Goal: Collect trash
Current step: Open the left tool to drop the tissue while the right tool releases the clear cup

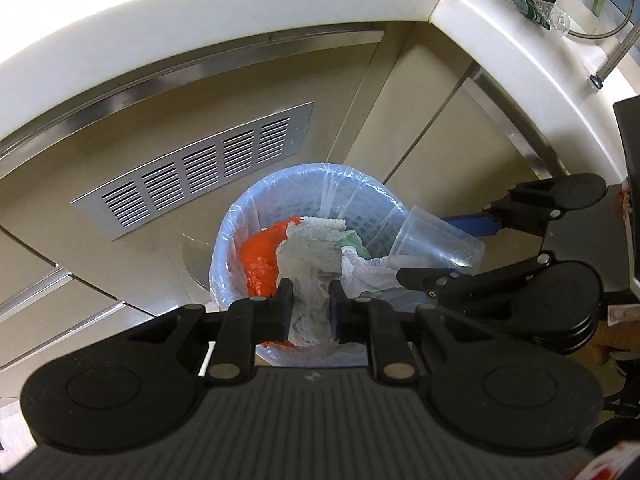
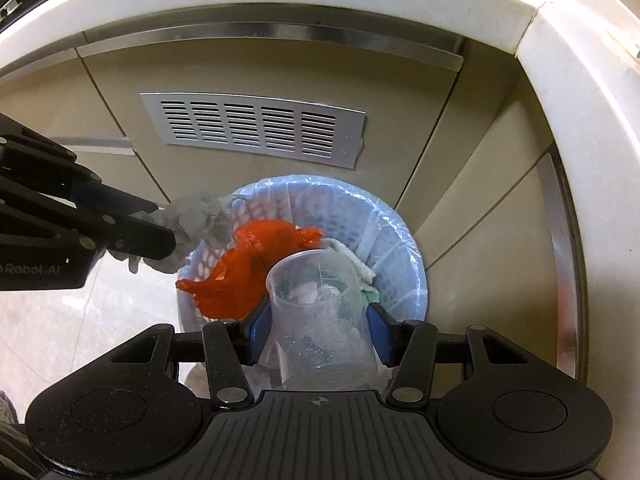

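A round white basket bin (image 1: 256,196) with a clear blue liner stands on the floor against the cabinets. Inside it lie an orange plastic bag (image 1: 260,256) and crumpled white paper. My left gripper (image 1: 311,294) hangs over the near rim, shut on a crumpled grey tissue (image 1: 310,252). To its right, my right gripper (image 1: 444,252) is shut on a clear plastic measuring cup (image 1: 436,240). In the right wrist view the cup (image 2: 320,312) sits between the blue pads (image 2: 258,330), mouth toward the bin (image 2: 400,240), above the orange bag (image 2: 248,272). The left gripper (image 2: 160,236) holds the tissue (image 2: 200,220) over the bin's left rim.
Beige cabinet doors with a metal vent grille (image 1: 192,176) stand behind the bin, under a white counter edge (image 1: 224,28). A plastic bottle (image 1: 536,12) and a glass lid (image 1: 600,12) lie on the counter at the top right. Pale floor tiles (image 2: 100,320) show left of the bin.
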A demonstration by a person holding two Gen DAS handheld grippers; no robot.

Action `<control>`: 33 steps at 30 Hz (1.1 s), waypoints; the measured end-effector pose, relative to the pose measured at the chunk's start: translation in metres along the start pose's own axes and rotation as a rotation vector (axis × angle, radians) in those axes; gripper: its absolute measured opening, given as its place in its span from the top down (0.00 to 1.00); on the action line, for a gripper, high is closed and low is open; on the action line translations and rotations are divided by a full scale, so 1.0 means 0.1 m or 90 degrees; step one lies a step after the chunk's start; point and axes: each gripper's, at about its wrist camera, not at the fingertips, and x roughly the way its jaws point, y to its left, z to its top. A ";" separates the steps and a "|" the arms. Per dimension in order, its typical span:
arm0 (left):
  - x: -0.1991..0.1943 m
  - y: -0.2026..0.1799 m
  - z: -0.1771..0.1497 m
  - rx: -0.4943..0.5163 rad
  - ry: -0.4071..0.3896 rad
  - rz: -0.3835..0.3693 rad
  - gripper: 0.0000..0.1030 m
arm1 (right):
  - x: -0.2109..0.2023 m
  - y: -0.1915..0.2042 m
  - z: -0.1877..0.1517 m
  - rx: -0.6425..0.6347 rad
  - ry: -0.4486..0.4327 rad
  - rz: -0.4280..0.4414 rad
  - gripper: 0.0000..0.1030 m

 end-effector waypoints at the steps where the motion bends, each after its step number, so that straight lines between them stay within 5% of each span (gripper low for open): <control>1: 0.02 0.00 0.01 0.000 0.002 0.000 0.84 | 0.01 0.00 0.00 0.000 0.001 0.001 0.49; 21: 0.22 0.00 0.13 0.006 0.009 -0.011 0.83 | 0.09 -0.10 0.04 0.016 0.005 -0.002 0.49; 23: 0.23 0.00 0.14 0.006 0.008 -0.012 0.81 | 0.09 -0.12 0.04 0.018 0.004 -0.003 0.49; 25: 0.25 -0.01 0.16 0.000 0.006 -0.017 0.63 | 0.09 -0.14 0.05 0.020 0.005 -0.004 0.49; 33: 0.21 0.01 0.18 -0.004 0.003 -0.005 0.63 | 0.06 -0.13 0.05 0.025 0.002 -0.007 0.49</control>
